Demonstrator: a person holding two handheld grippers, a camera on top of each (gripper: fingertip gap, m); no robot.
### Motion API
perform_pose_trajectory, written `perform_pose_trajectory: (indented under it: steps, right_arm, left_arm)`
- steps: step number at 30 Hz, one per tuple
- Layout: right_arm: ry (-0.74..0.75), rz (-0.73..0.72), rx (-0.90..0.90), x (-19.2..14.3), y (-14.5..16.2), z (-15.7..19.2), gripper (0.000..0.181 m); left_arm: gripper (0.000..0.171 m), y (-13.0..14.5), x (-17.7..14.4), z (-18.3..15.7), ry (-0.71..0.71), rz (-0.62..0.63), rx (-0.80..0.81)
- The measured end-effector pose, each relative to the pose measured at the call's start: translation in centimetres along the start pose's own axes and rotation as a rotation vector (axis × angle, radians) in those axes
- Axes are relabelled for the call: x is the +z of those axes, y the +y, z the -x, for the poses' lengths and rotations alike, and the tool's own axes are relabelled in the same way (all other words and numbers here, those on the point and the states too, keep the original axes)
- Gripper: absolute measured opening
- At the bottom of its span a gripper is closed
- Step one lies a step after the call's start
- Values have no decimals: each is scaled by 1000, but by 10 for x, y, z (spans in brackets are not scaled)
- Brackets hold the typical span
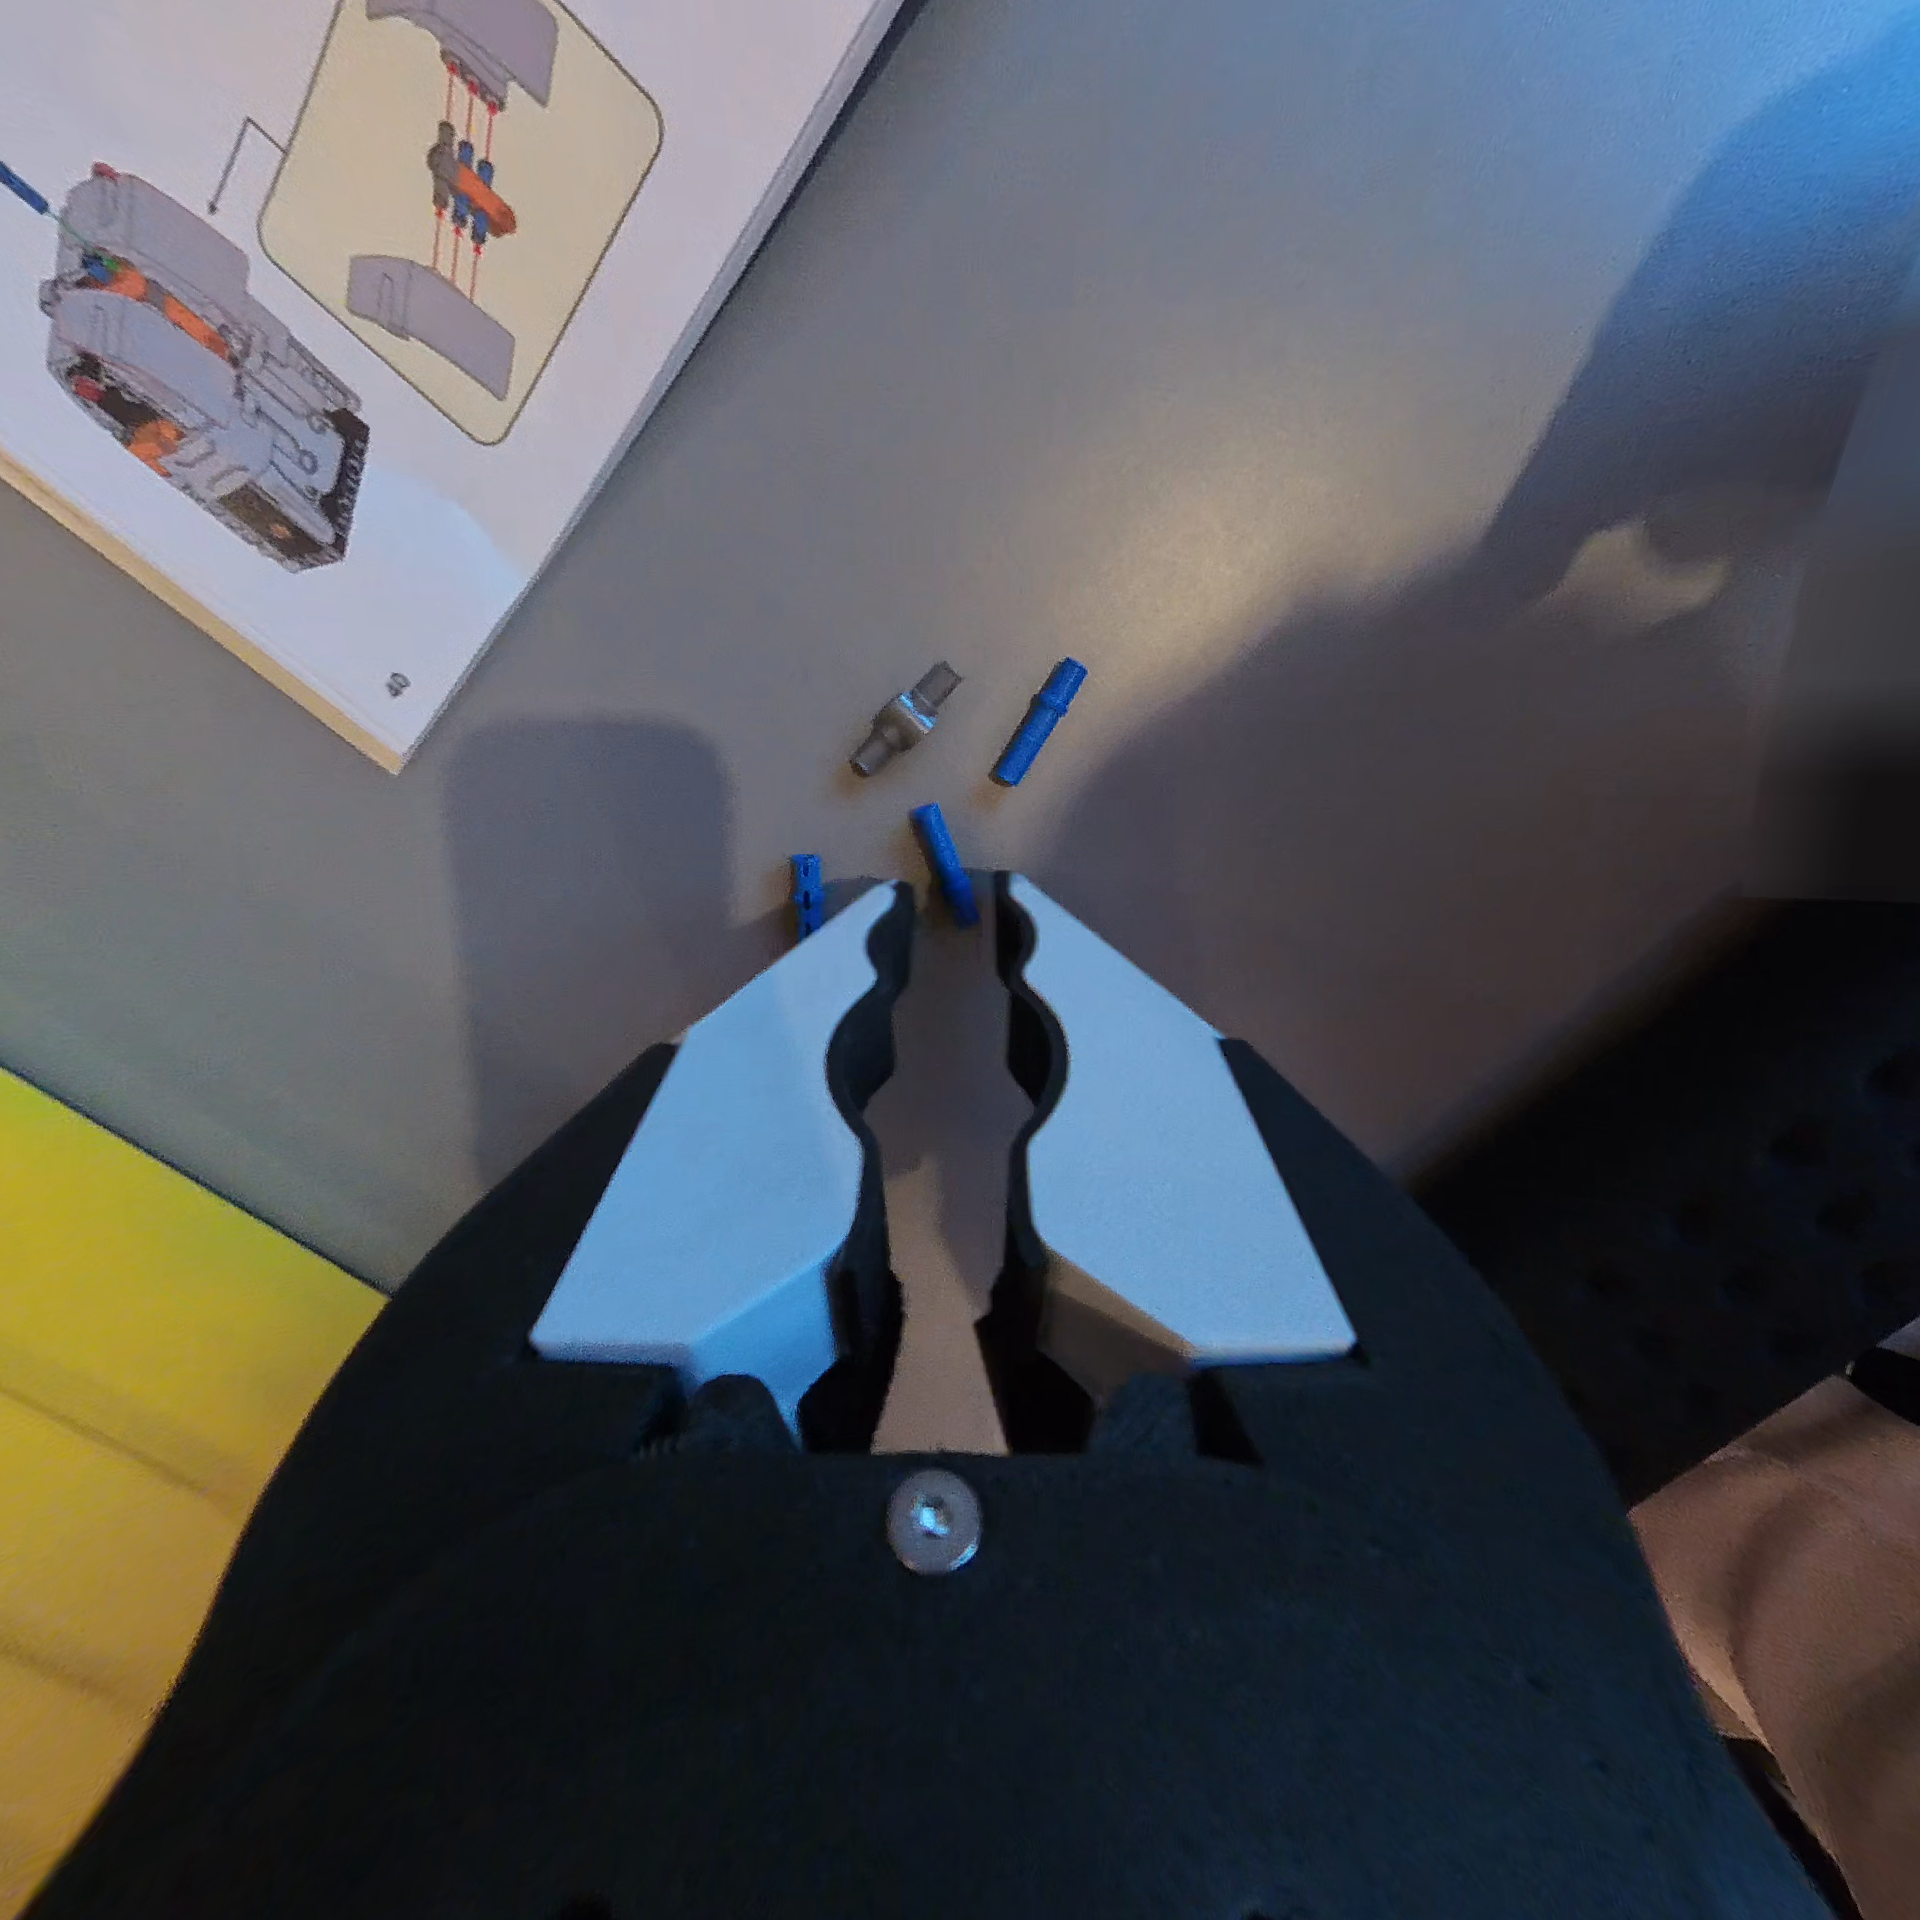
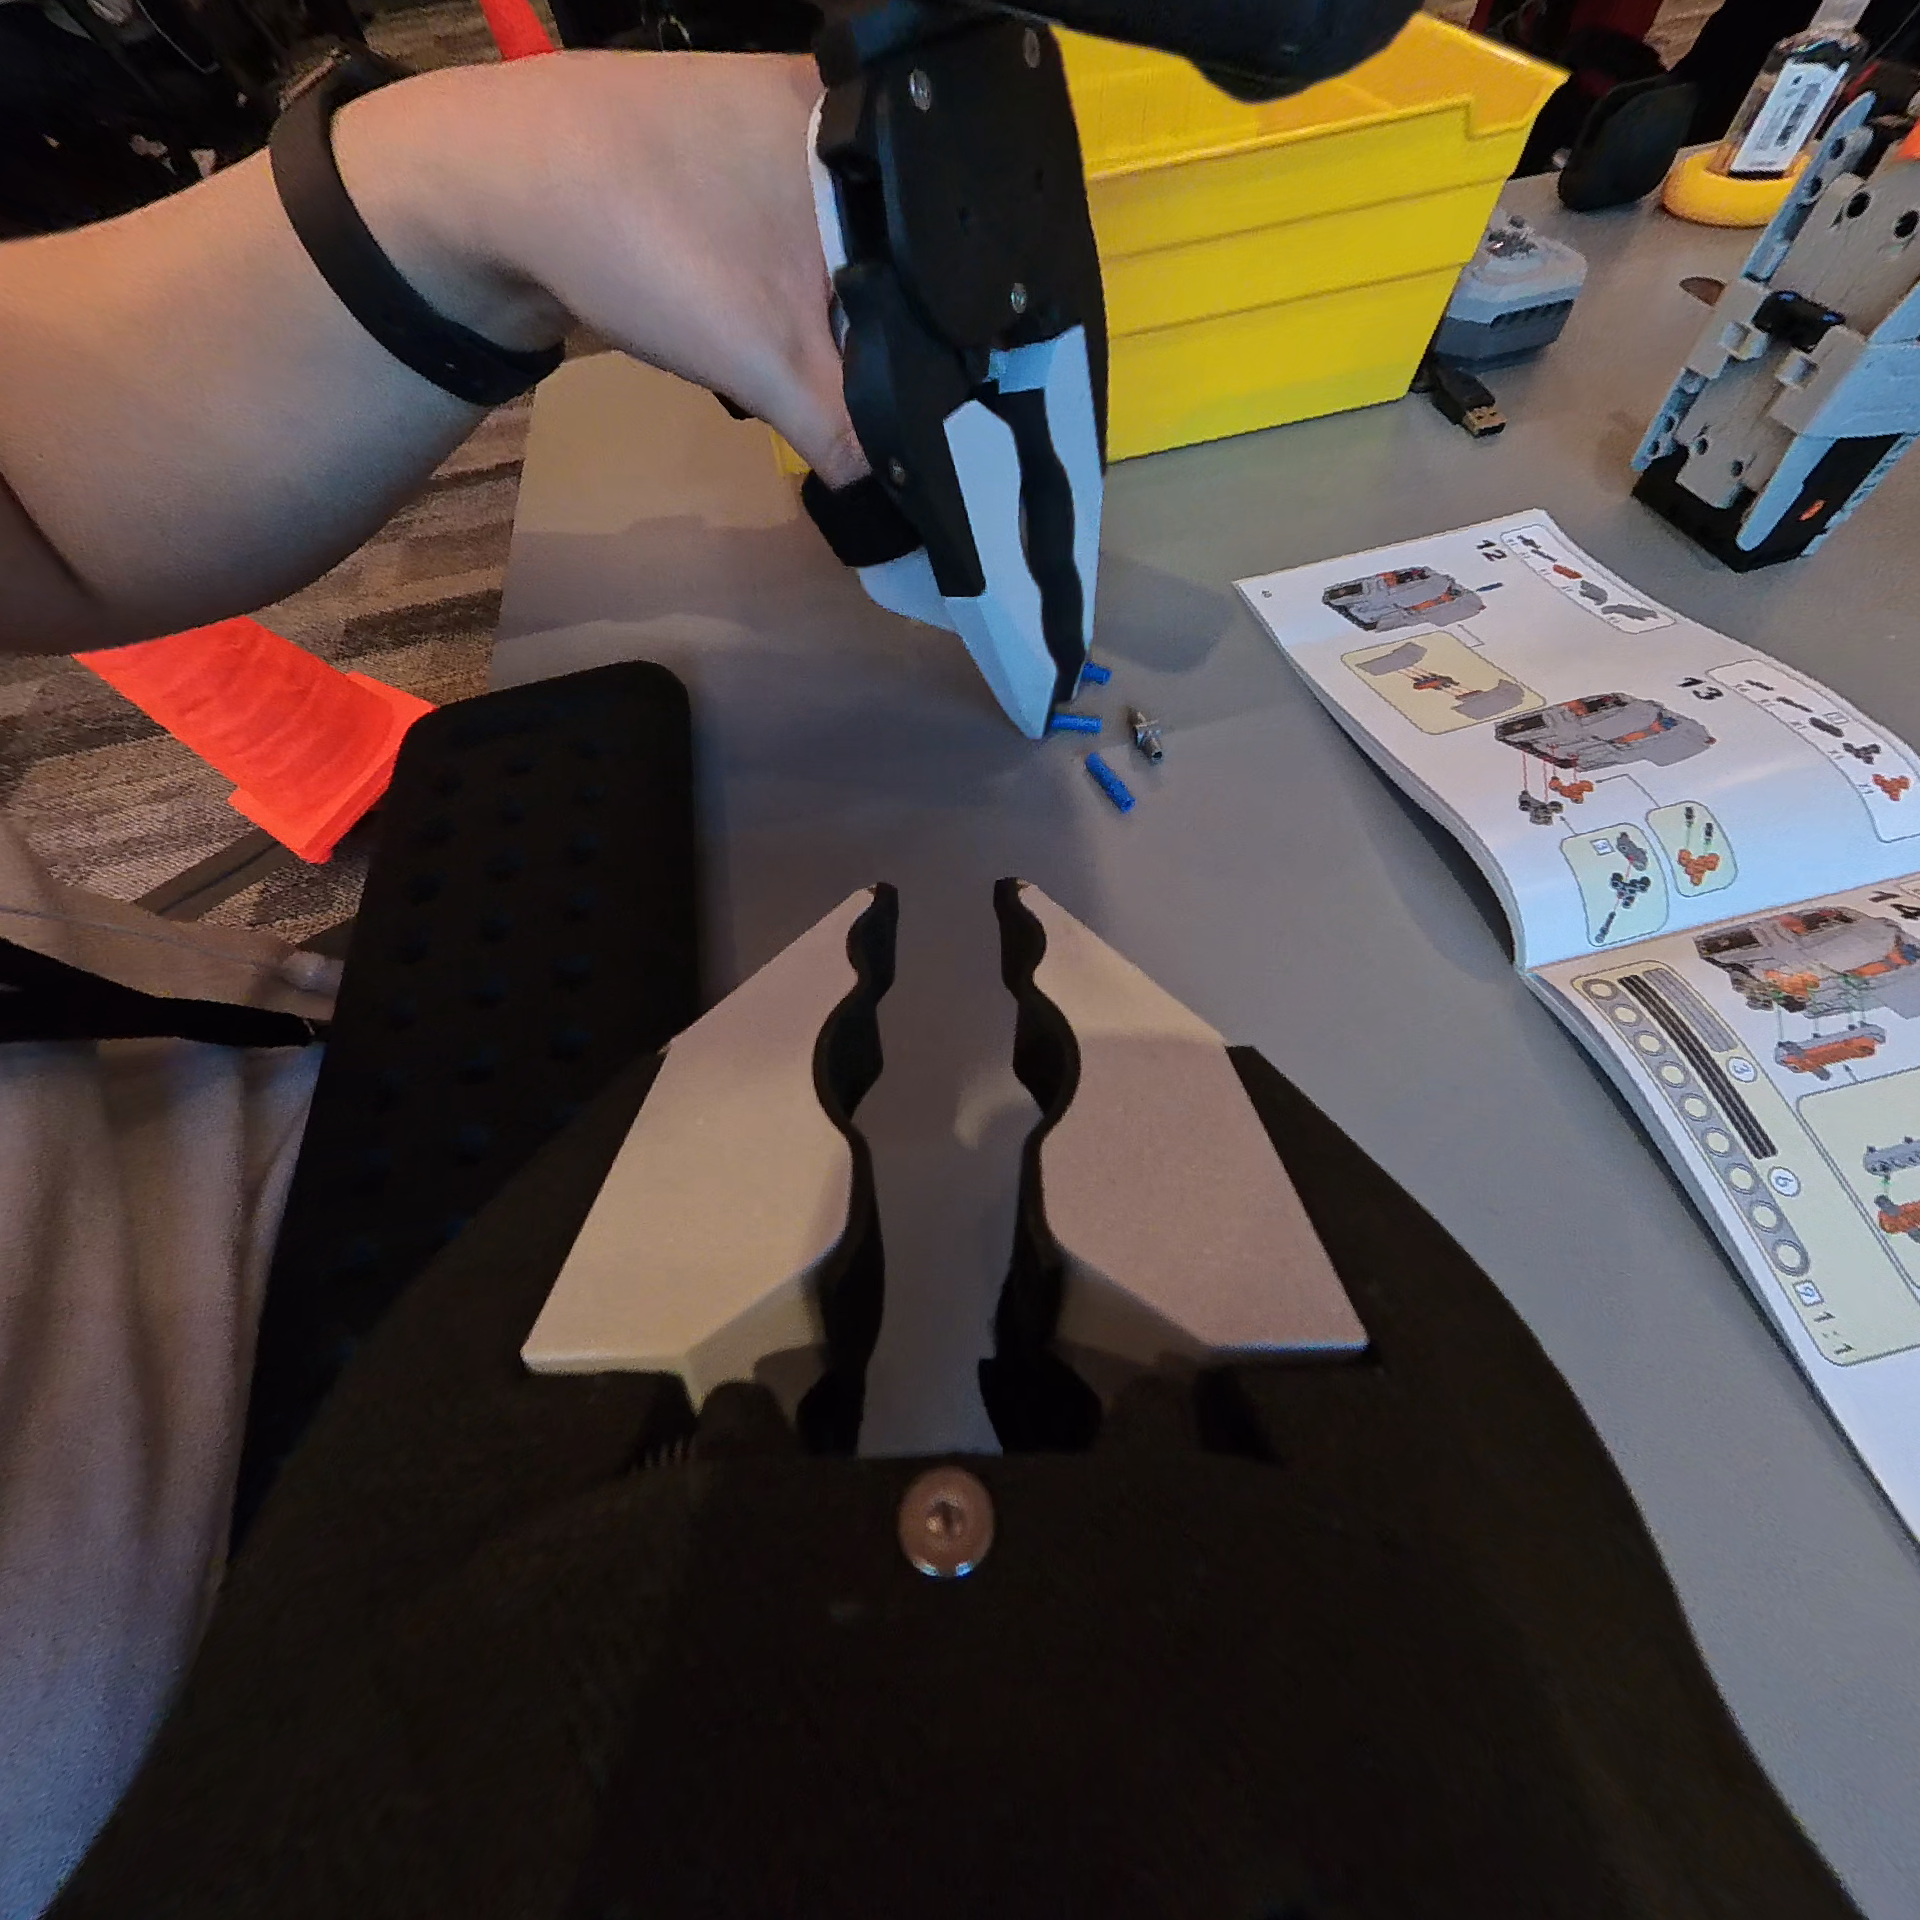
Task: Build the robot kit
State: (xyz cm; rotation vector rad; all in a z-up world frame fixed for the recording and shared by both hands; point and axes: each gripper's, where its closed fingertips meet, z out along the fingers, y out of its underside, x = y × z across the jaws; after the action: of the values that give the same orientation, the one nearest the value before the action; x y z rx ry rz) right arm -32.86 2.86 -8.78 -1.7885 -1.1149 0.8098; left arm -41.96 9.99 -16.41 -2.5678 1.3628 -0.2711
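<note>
Left gripper [image 1: 951, 899] is lowered to the grey table [image 1: 1195, 416] with its jaws parted, unclenched, a blue pin [image 1: 943, 862] lying between its tips. Another blue pin [image 1: 806, 891] is found just outside its left finger; a grey connector [image 1: 906, 719] and a third blue pin [image 1: 1039, 721] lie just ahead. Right gripper [image 2: 945, 894] is held released and empty, well back.

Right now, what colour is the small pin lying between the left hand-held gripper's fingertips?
Blue. The pin shows best in the left wrist view.
</note>
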Motion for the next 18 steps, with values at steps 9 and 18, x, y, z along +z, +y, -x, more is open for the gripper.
perform_pose_trajectory:
  steps: [9, 18]
  right_arm:
    - [60, -65, 14, -9, -11, -14, 19]
    - [189, -53, -30, -9, -4, -39, 19]
  left_arm:
    - [21, -58, -175, 25, -95, -600, -81]
    - [35, -66, -301, 63, -290, -915, -120]
